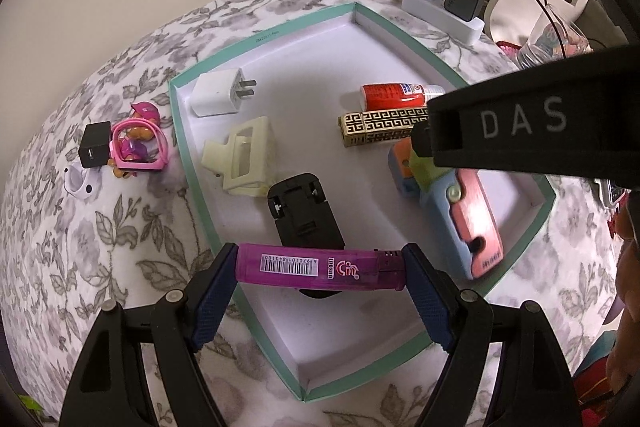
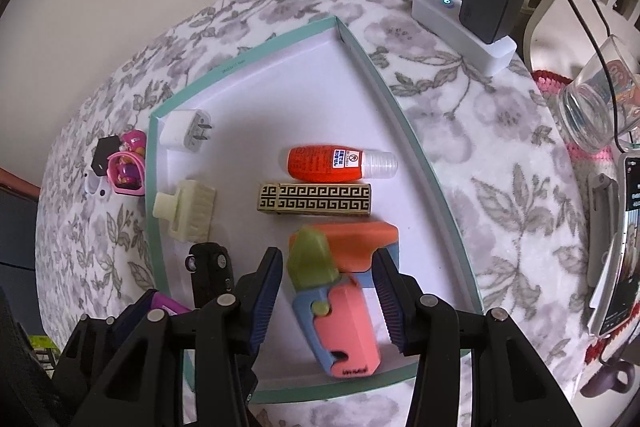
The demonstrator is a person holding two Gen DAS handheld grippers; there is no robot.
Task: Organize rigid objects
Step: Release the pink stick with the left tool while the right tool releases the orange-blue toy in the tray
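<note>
Clamping a purple lighter (image 1: 320, 269) lengthwise at lower centre, the left gripper (image 1: 318, 281) is hovering over the tray (image 1: 280, 27); the right gripper (image 2: 326, 301) jaws are standing apart around a pink-and-blue toy (image 2: 344, 327)

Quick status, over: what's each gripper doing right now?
Left gripper shut on purple lighter, above tray. Right gripper open, straddling pink-blue toy. Black clip lies below lighter.

The right hand-held gripper (image 1: 520, 131) hides the patterned lighter's (image 1: 380, 127) end.

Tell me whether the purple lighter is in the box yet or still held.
Held, not yet set down: the left gripper clamps the purple lighter end to end between its pads, above the near part of the teal-rimmed box.
</note>
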